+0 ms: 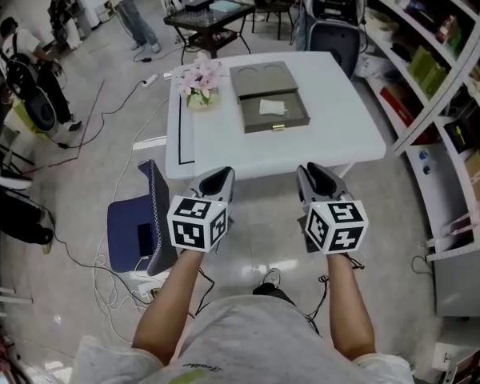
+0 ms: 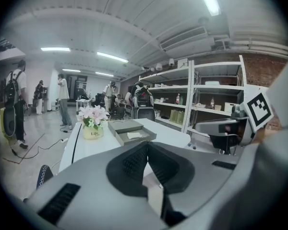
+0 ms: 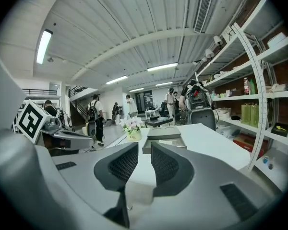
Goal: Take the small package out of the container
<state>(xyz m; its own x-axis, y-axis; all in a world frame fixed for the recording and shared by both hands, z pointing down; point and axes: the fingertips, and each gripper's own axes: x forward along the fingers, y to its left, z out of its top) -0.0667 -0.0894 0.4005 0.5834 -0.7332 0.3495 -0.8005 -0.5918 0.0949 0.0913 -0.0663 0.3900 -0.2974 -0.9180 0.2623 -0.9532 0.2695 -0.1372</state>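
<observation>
Left gripper [image 1: 216,176] closed, pads together, empty. Right gripper [image 1: 316,173] jaws parted, nothing between. Both over floor, short of worktop [image 1: 344,138] edge. Blue chair [image 1: 132,230] beside left gripper. Mid-worktop: open grey container [image 1: 292,122], small package [image 1: 272,107] lying inside; lid [image 1: 264,78] flat behind. Flower pot [image 1: 198,86] left of lid. Shelving [image 1: 456,70] along right.

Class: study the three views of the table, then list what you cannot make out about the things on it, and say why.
- Small package: too small in the head view to tell its material or any print.
- Container: in the right gripper view the right gripper stands before it, and its jaws cover part of the near wall.
- Flower pot: in the head view the blossoms hide most of it.
</observation>
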